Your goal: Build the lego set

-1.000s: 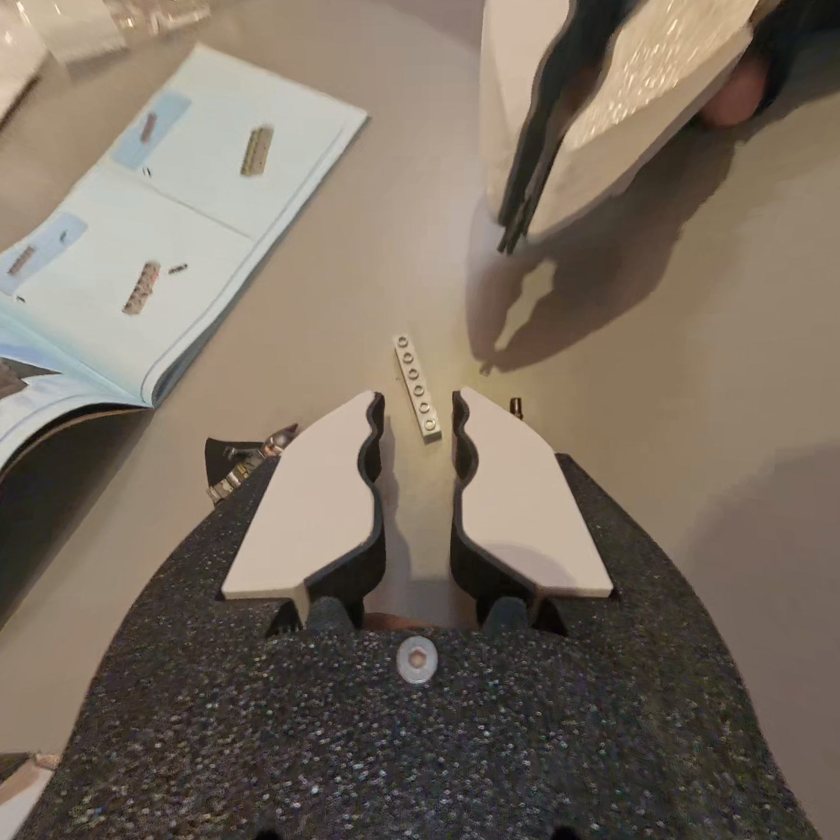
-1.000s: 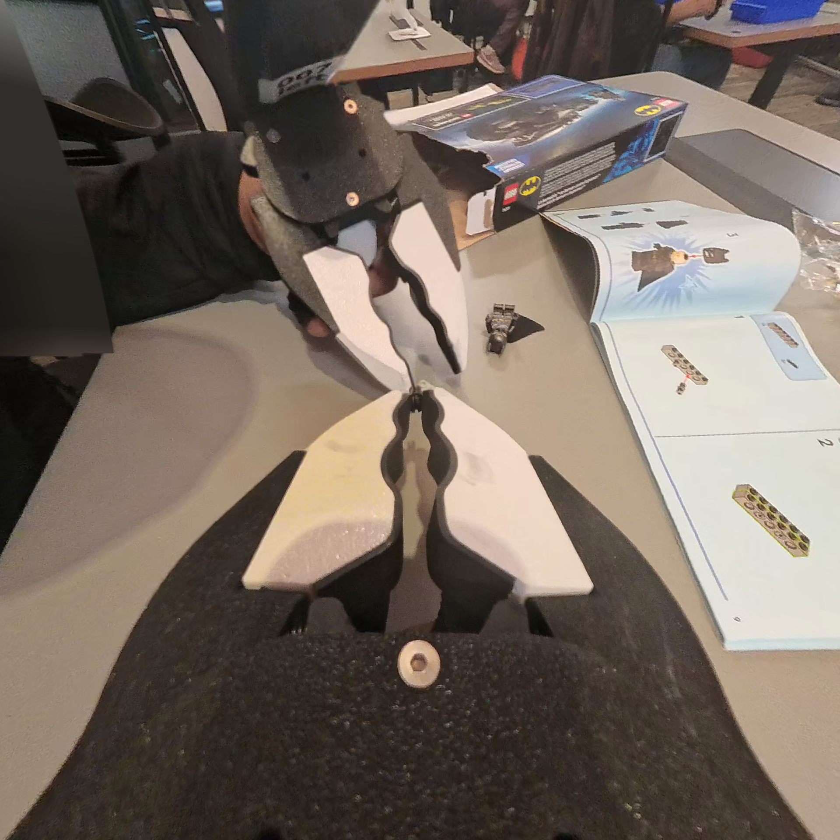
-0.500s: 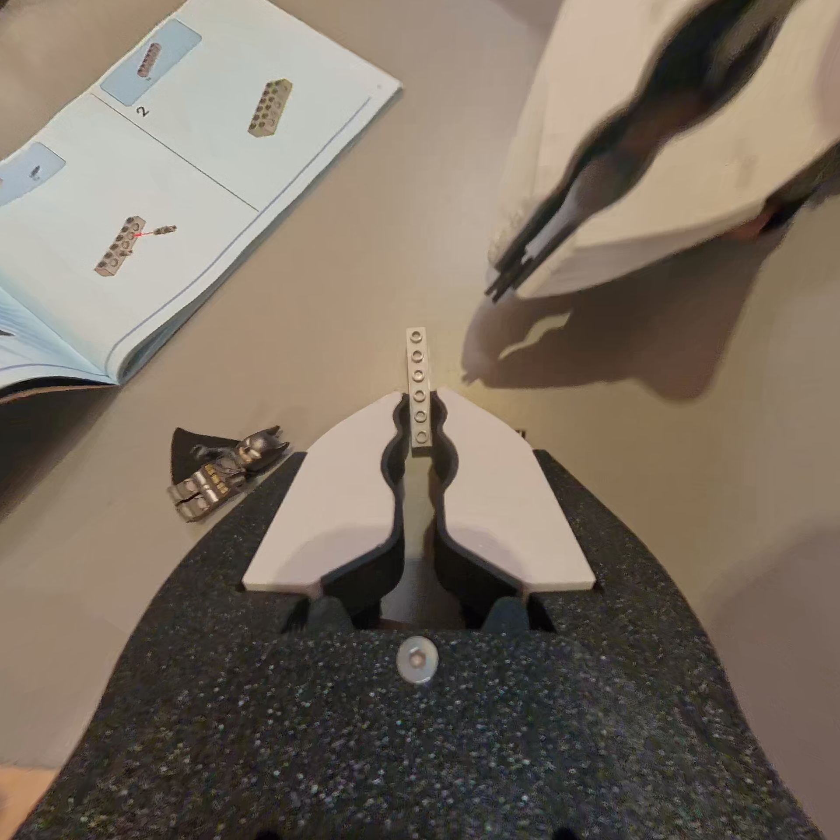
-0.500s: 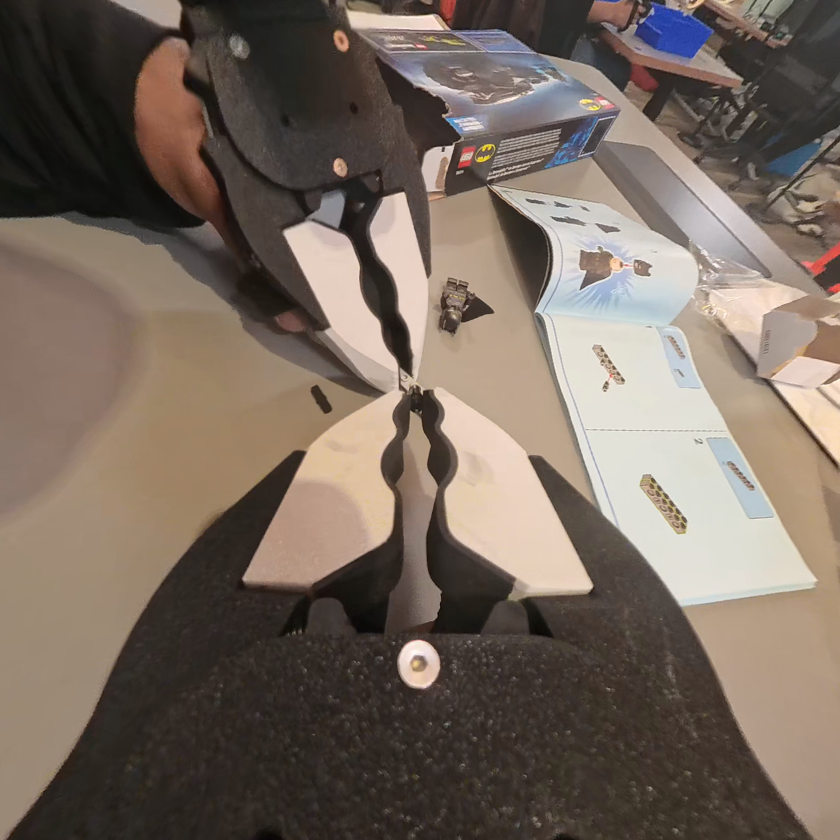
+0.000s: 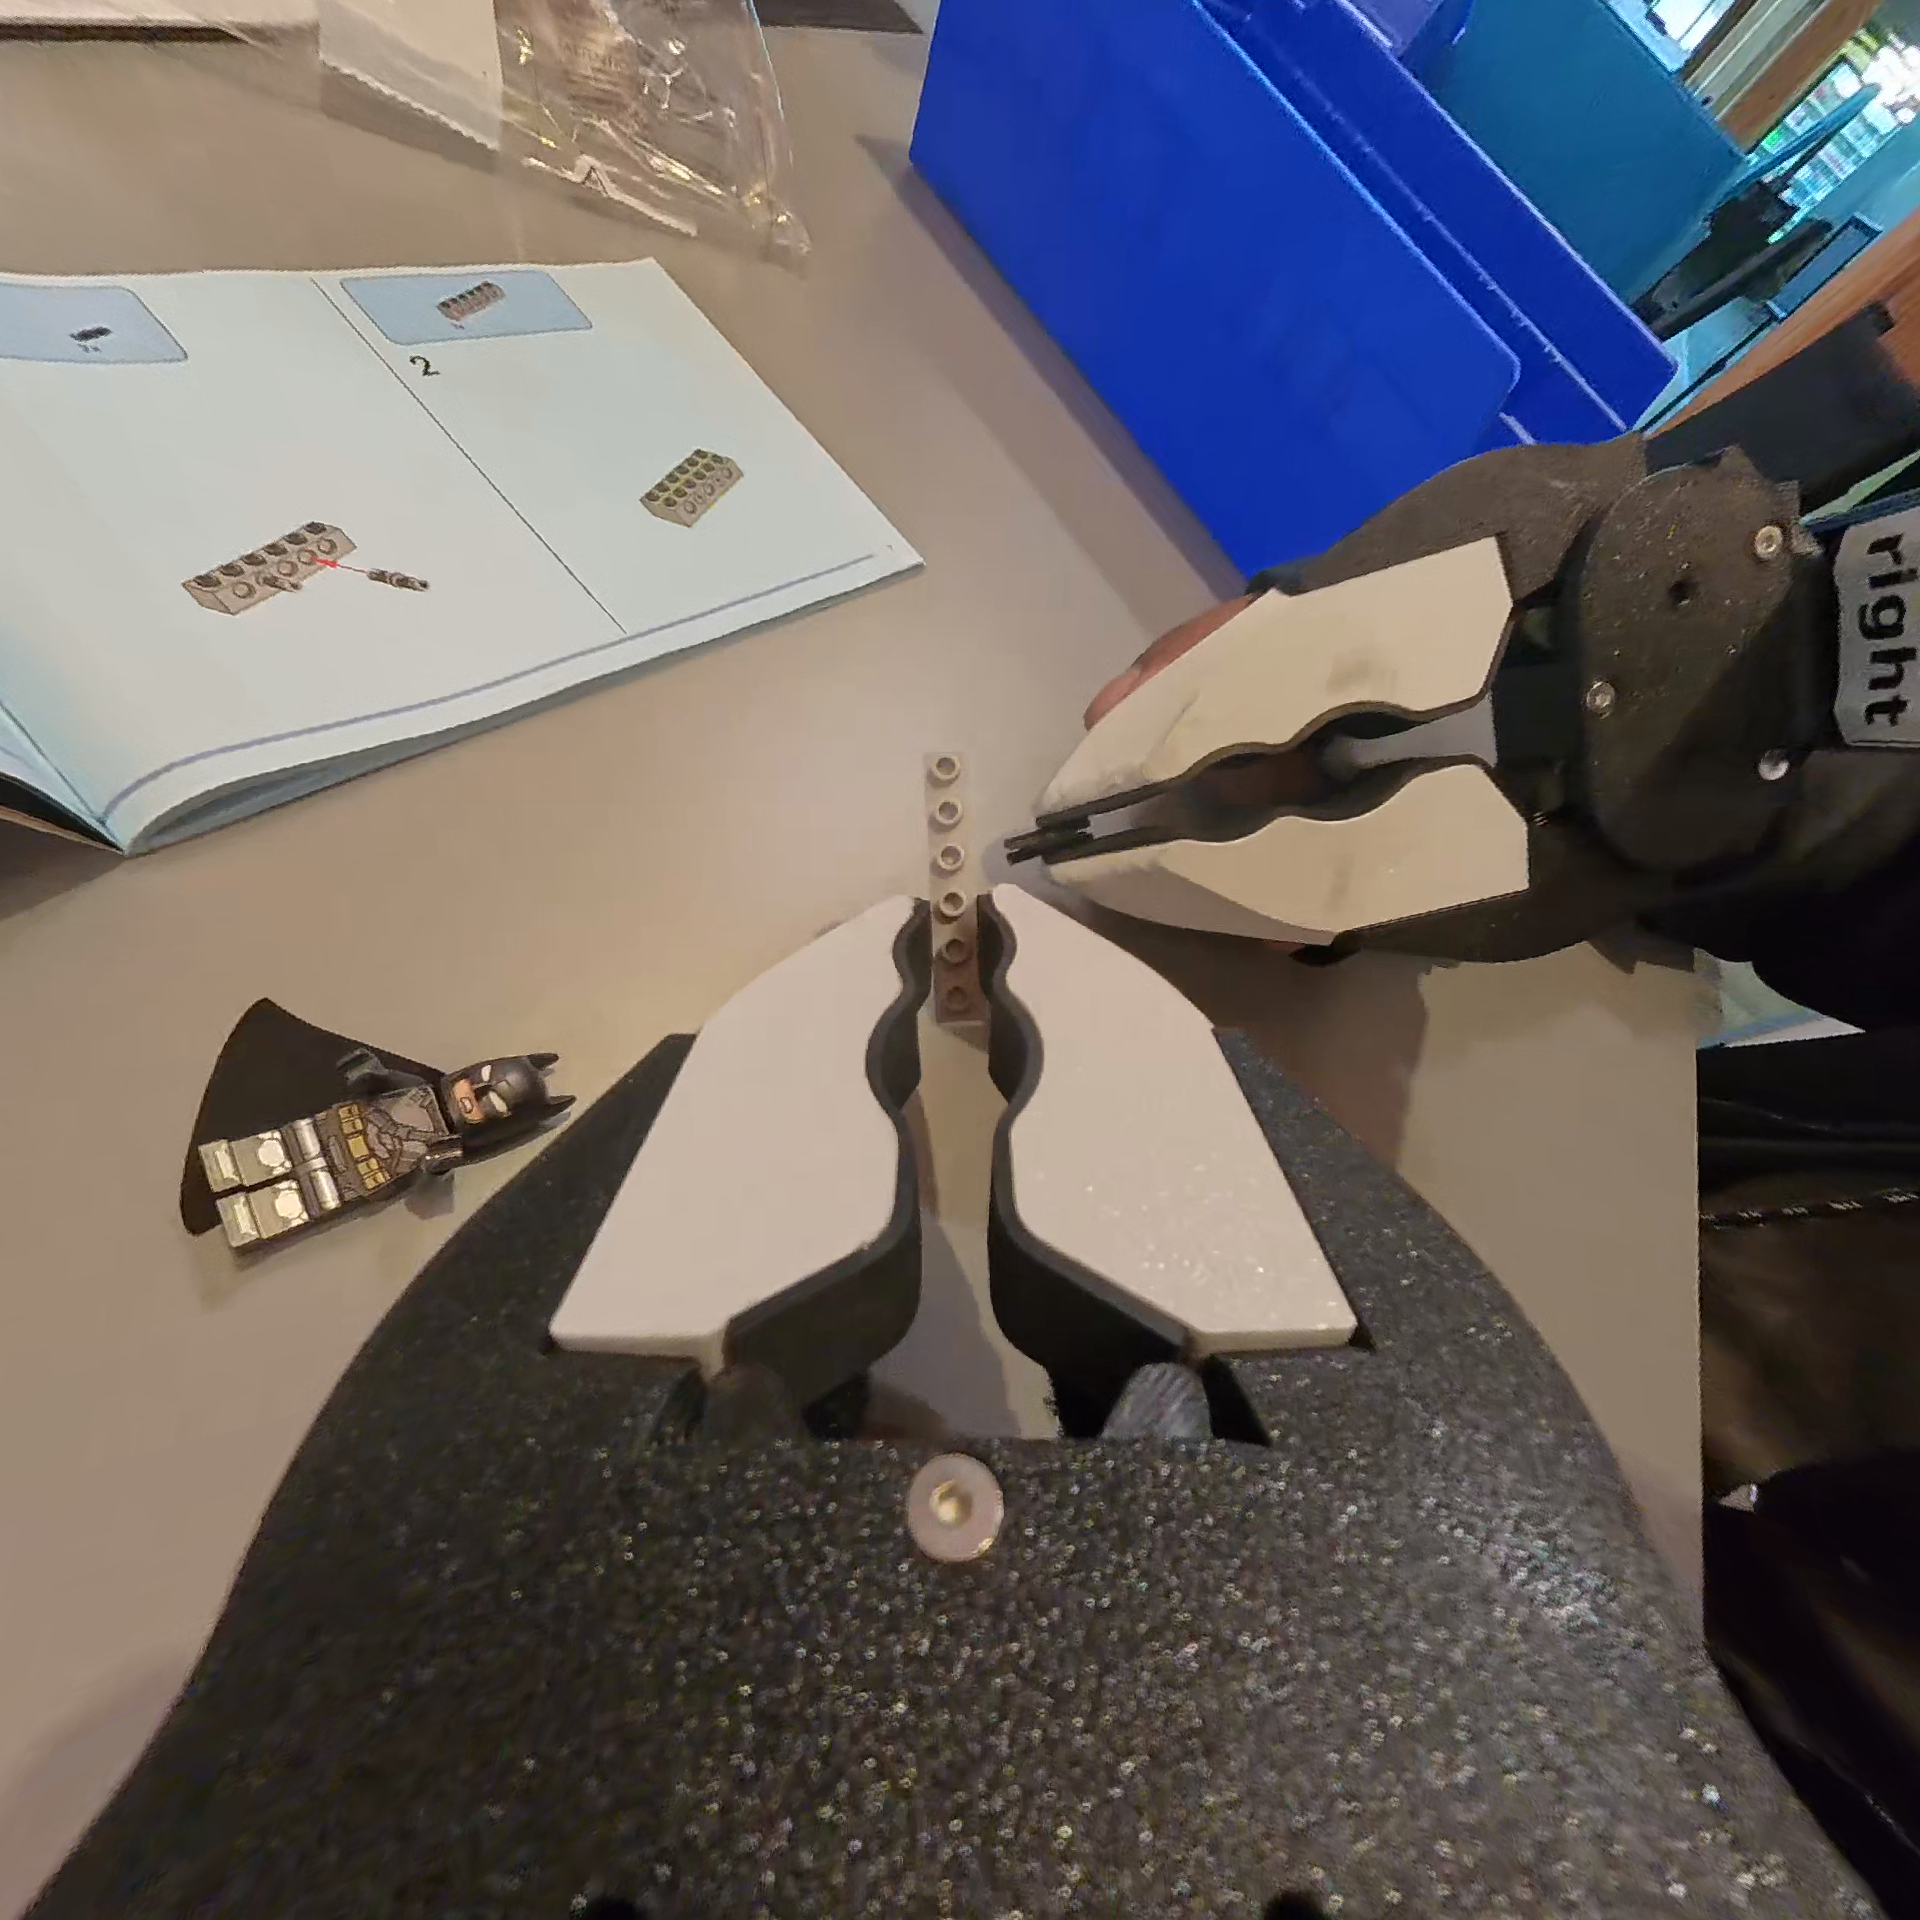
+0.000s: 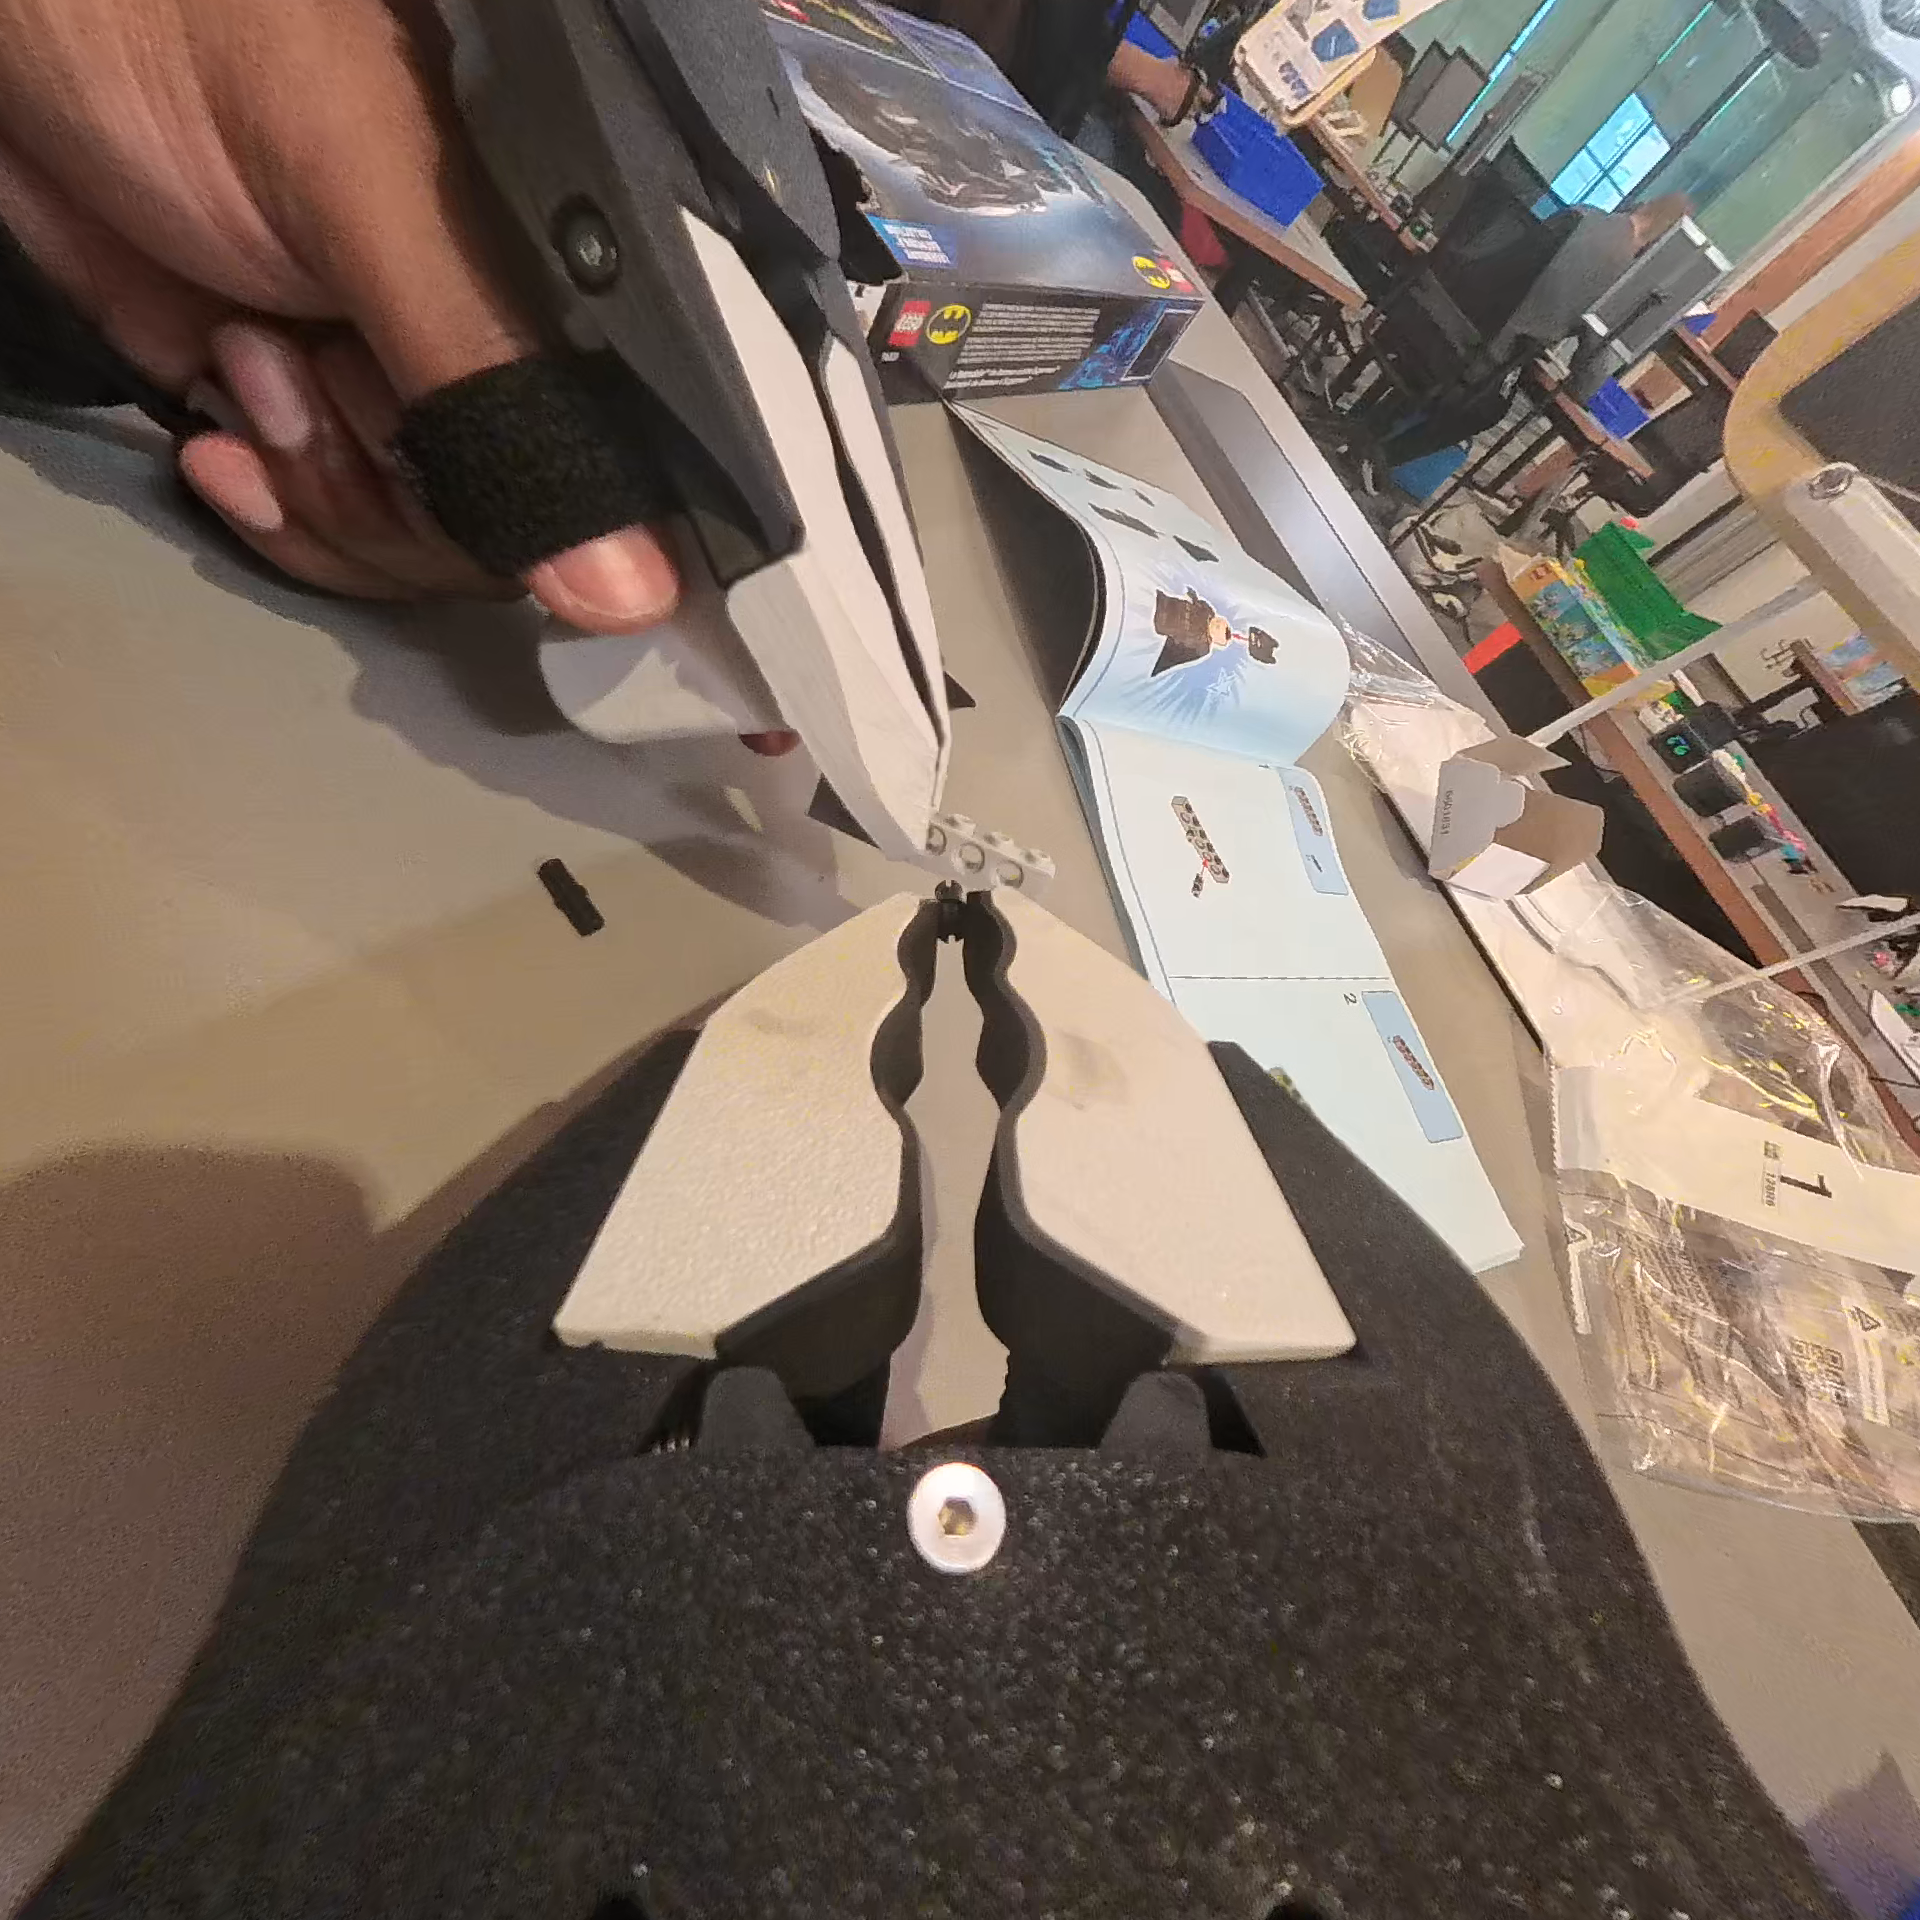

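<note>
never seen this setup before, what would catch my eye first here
The two tools meeting mid-table: the left hand-held gripper clamps a long grey studded beam, while the right hand-held gripper holds a small black pin right at the beam's side holes. Next, the caped black minifigure lying left of the left gripper, and the open pale blue instruction booklet beyond it.

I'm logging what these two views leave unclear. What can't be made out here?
- Small black pin in the right gripper: too small for detail, right wrist view.
- Grey beam: near end hidden between the left gripper fingers.
- Minifigure: hidden by the left gripper in the right wrist view.
</note>
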Motion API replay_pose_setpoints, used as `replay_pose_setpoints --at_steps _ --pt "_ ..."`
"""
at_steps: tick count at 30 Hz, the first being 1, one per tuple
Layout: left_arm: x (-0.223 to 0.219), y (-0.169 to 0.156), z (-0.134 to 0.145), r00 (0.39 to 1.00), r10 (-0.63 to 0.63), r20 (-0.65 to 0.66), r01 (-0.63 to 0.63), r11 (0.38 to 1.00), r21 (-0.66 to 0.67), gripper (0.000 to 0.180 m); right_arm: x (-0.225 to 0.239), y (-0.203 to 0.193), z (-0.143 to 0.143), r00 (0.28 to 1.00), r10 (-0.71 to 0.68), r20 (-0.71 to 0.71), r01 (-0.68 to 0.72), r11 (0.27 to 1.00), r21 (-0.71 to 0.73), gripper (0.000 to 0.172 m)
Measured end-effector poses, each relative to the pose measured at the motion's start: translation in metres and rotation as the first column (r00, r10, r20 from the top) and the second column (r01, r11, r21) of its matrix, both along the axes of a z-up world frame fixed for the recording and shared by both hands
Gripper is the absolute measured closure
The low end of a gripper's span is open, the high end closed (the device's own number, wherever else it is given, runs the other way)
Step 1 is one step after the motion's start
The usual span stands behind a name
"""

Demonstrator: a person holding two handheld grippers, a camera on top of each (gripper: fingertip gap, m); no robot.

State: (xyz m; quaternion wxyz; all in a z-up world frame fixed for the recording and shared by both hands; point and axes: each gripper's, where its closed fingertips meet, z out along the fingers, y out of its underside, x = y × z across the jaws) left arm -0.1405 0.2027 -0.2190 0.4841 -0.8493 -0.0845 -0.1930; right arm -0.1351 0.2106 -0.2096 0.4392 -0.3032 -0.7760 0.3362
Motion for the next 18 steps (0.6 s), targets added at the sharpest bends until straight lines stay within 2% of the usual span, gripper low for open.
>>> replay_pose_setpoints --at_steps 18 --pt "0.0034 0.0024 -0.0032 0.999 0.021 -0.039 -0.022 1.000 -0.018 0.173 -0.0041 0.0016 -0.0017 0.998 -0.061 -0.008 0.062 0.998 0.034 0.166"
